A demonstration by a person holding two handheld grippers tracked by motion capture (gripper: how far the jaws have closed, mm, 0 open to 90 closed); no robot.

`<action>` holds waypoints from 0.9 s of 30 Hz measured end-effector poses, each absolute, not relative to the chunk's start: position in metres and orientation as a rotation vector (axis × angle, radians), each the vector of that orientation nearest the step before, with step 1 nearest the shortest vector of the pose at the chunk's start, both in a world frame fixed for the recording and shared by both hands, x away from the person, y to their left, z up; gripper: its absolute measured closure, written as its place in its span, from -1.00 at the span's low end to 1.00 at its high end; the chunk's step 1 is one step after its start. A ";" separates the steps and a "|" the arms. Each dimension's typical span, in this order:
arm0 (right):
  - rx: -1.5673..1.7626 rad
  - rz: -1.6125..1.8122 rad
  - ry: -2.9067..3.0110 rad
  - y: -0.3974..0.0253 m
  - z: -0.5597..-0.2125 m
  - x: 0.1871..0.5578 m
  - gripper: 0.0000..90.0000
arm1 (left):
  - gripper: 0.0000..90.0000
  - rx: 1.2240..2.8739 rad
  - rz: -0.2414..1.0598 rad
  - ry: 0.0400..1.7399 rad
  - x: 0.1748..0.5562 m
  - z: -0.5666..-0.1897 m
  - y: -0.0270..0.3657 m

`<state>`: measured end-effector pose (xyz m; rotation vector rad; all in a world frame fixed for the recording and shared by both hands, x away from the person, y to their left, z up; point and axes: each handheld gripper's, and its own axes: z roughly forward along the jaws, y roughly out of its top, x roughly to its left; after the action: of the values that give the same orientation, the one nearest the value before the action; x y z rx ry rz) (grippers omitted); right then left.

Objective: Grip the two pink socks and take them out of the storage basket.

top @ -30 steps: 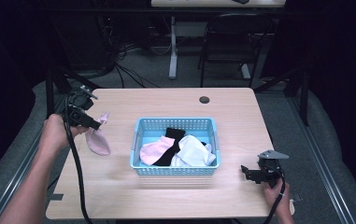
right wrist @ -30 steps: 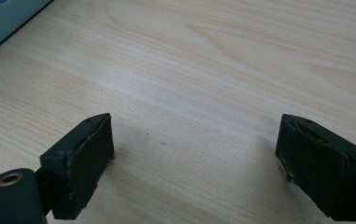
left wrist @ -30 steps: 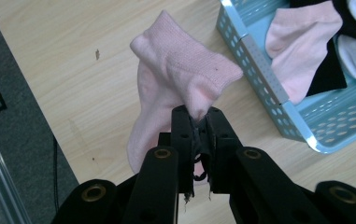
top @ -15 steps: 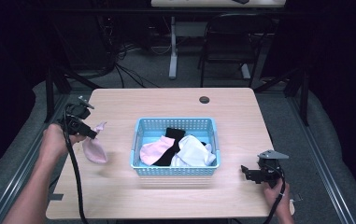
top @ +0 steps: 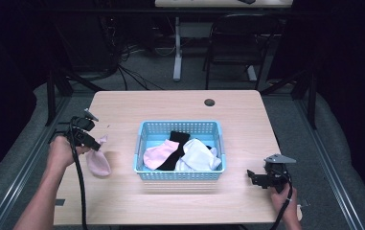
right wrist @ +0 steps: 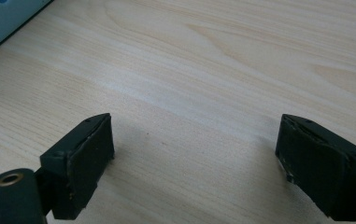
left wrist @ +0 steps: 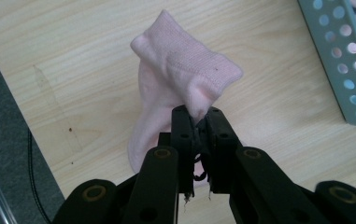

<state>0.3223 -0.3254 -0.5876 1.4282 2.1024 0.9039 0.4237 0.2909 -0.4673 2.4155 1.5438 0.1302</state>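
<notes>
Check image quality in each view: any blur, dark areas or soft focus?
High view: table well lit, surroundings nearly black. Left gripper view: pink sock sharp, its knit visible. Right gripper view: wood grain clear, near jaws slightly soft.

You have two grippers at the table: the left gripper [top: 94, 142] and the right gripper [top: 256, 176], one in each hand.

You can count one blue basket [top: 178, 174] near the middle of one wooden table [top: 161, 108].

Socks come to four that you can tell apart: one pink sock [top: 98, 160] outside the basket on your left, and inside the basket one more pink piece [top: 157, 155], one black piece [top: 176, 143] and one white piece [top: 199, 155]. Whether the heap hides more, you cannot tell.

One dark round grommet [top: 209, 102] sits in the tabletop. One chair [top: 232, 48] stands beyond the table.
</notes>
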 end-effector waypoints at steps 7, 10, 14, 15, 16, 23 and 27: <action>1.429 0.904 2.102 -0.325 -0.588 0.322 -0.76 | 0.86 2.421 0.091 1.573 0.427 -0.483 0.293; 1.429 0.905 2.101 -0.325 -0.588 0.322 -0.76 | 0.85 2.412 0.069 1.585 0.429 -0.492 0.294; 1.429 0.904 2.102 -0.325 -0.588 0.322 -0.76 | 0.84 2.391 0.049 1.605 0.430 -0.502 0.295; 1.429 0.904 2.102 -0.325 -0.588 0.322 -0.76 | 0.84 2.386 0.048 1.607 0.431 -0.504 0.295; 1.429 0.904 2.102 -0.325 -0.588 0.322 -0.76 | 0.83 2.385 0.047 1.611 0.431 -0.505 0.295; 1.428 0.904 2.102 -0.325 -0.588 0.322 -0.76 | 0.61 2.363 -0.002 1.611 0.432 -0.515 0.293; 1.428 0.904 2.102 -0.325 -0.588 0.322 -0.76 | 0.20 2.358 0.020 1.606 0.431 -0.513 0.291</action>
<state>0.3223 -0.3253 -0.5875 1.4283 2.1023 0.9039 0.4307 0.2905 -0.5127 2.3582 1.6064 0.0203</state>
